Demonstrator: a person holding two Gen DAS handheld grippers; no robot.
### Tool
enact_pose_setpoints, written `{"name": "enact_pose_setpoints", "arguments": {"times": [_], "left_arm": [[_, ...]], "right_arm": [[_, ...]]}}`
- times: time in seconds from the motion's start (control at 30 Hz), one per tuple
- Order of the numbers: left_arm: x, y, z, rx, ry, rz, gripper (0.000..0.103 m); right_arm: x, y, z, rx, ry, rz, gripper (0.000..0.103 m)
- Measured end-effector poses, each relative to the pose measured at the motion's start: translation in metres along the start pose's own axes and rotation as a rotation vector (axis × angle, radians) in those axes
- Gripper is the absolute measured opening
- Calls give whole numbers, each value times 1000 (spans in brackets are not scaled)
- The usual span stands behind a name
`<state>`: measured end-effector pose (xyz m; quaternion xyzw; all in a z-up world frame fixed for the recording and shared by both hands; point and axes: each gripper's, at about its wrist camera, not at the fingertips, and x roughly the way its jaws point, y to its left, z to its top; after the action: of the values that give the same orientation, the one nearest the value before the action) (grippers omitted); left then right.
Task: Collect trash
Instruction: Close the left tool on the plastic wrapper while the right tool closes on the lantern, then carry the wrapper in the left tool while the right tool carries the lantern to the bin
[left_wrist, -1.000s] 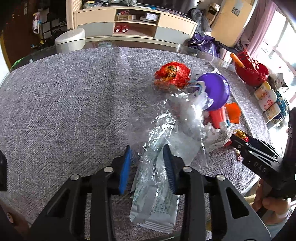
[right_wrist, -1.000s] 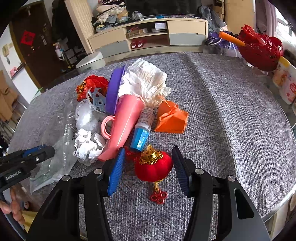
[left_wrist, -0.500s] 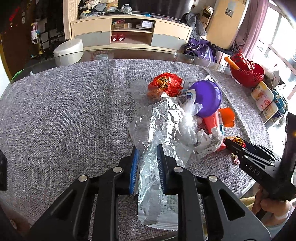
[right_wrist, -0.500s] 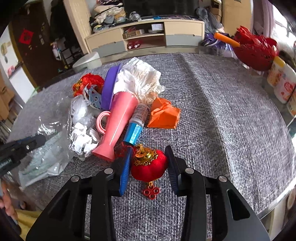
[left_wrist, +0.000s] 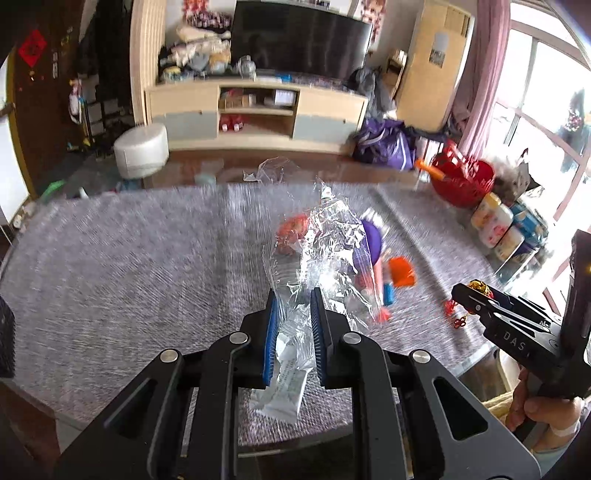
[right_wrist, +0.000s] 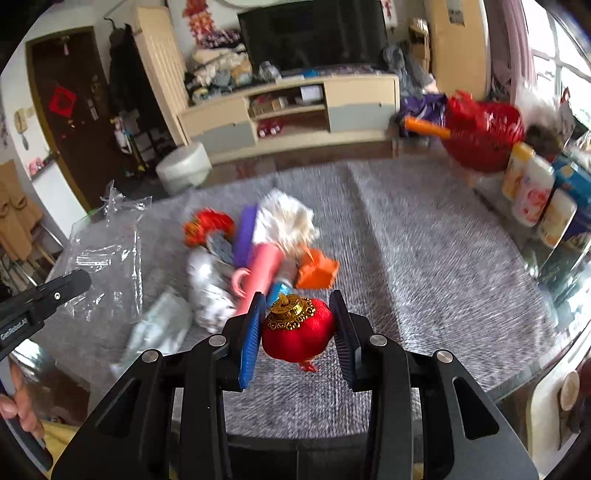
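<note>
Claws both grip trash above the grey tabletop (right_wrist: 424, 251): left claw (left_wrist: 294, 325) clenches crinkled clear plastic wrap (left_wrist: 328, 251); right claw (right_wrist: 297, 330) squeezes a red lantern ornament (right_wrist: 299, 330).

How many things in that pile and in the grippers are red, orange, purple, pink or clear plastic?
Red: 2, lantern ornament in the right gripper, crumpled wrapper
Orange: 1, folded piece
Purple: 1, plate
Pink: 1, cup
Clear plastic: 1, bag in the left gripper
Total: 6
</note>
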<state>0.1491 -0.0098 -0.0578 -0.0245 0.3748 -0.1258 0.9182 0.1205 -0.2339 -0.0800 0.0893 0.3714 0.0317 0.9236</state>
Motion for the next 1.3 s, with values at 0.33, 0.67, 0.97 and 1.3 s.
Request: {"name": "enact_pose_setpoints", "arguments": {"times": [0.33, 0.67, 0.97, 1.3], "left_arm": [[-79, -19, -38, 31, -43, 8, 16], [-85, -24, -132, 19, 94, -9, 16], [-38, -22, -214, 10, 297, -42, 16], [19, -23, -246, 7, 439, -42, 16]], "right_arm": [[-73, 22, -22, -38, -43, 51, 37], [-67, 31, -95, -49, 99, 82, 37], [-25, 41, -153, -49, 245, 87, 37], [27, 35, -189, -3, 393, 110, 37]]}}
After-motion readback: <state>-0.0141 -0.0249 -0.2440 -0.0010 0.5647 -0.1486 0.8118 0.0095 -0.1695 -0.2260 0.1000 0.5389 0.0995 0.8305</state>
